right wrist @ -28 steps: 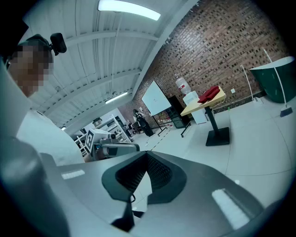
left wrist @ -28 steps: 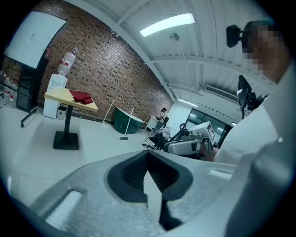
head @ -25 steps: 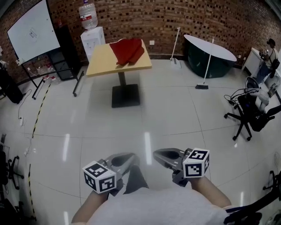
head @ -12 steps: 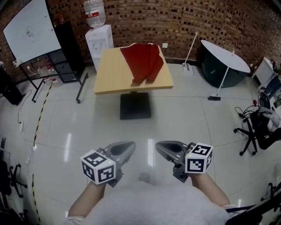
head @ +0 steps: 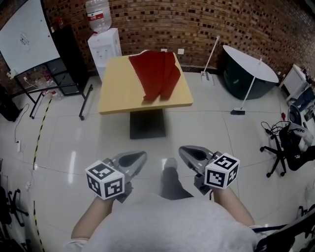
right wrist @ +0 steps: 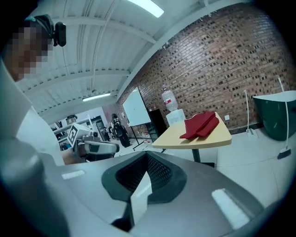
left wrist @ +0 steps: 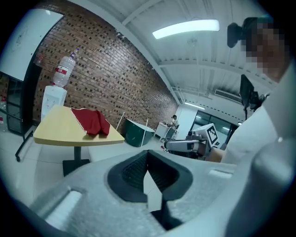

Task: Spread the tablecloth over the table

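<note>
A brick wall backs the room. Against it stands a white water dispenser topped by a bottle, with a black cabinet and a tilted whiteboard to its left. At right, a black office chair sits on the glossy tiled floor.

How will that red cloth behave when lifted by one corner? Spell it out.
The cloth is probably floppy: it lies in soft folds on the table, so a lifted corner would likely drape and unfold. It looks thin, so it is likely light. Pushed, it would probably bunch up rather than slide whole.
</note>
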`<state>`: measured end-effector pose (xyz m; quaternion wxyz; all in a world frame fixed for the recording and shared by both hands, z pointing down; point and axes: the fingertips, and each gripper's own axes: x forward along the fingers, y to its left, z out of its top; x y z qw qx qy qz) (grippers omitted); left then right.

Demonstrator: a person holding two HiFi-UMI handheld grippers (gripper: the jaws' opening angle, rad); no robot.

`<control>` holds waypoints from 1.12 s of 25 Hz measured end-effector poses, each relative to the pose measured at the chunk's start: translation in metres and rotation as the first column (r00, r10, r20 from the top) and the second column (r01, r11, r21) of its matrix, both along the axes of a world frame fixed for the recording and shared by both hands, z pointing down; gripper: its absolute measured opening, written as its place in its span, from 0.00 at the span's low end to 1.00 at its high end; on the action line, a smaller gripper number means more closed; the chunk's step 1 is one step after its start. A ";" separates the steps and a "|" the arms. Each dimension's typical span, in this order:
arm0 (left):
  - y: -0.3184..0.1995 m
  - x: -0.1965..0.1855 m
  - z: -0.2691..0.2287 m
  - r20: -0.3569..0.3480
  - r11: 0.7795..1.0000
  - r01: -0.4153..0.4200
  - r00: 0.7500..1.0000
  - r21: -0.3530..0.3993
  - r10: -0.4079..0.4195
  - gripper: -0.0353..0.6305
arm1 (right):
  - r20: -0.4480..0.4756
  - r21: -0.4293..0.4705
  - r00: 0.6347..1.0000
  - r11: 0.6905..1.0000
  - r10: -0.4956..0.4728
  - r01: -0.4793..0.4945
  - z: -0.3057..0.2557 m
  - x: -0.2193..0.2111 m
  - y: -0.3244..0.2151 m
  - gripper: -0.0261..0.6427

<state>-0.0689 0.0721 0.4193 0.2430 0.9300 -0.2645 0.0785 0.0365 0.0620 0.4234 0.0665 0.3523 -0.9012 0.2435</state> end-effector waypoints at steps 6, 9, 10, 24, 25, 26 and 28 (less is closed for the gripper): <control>-0.068 0.011 0.014 0.101 0.999 0.029 0.994 0.028 -0.032 0.06 | 0.056 -0.012 0.998 1.000 -0.012 0.012 0.006 0.014 -0.069 0.04; -0.120 0.020 0.025 0.100 0.997 0.077 0.992 -0.015 -0.075 0.10 | 0.047 -0.038 0.999 0.999 -0.023 0.025 0.020 0.026 -0.112 0.04; -0.140 0.022 0.030 0.094 0.995 0.096 0.991 -0.035 -0.092 0.13 | 0.036 -0.045 0.999 0.999 -0.026 0.028 0.025 0.029 -0.128 0.04; -0.322 0.032 0.166 0.145 0.895 0.225 0.972 -0.385 -0.183 0.42 | -0.221 -0.109 0.973 0.993 -0.061 0.037 0.126 0.051 -0.322 0.25; -0.325 0.034 0.169 0.137 0.890 0.227 0.973 -0.395 -0.187 0.42 | -0.259 -0.099 0.965 0.995 -0.051 0.026 0.132 0.052 -0.329 0.31; -0.327 0.036 0.171 0.131 0.887 0.226 0.973 -0.403 -0.189 0.42 | -0.295 -0.089 0.954 0.996 -0.045 0.019 0.137 0.052 -0.333 0.34; -0.332 0.040 0.175 0.124 0.881 0.227 0.973 -0.414 -0.193 0.43 | -0.379 -0.052 0.924 0.998 -0.055 0.038 0.144 0.047 -0.340 0.41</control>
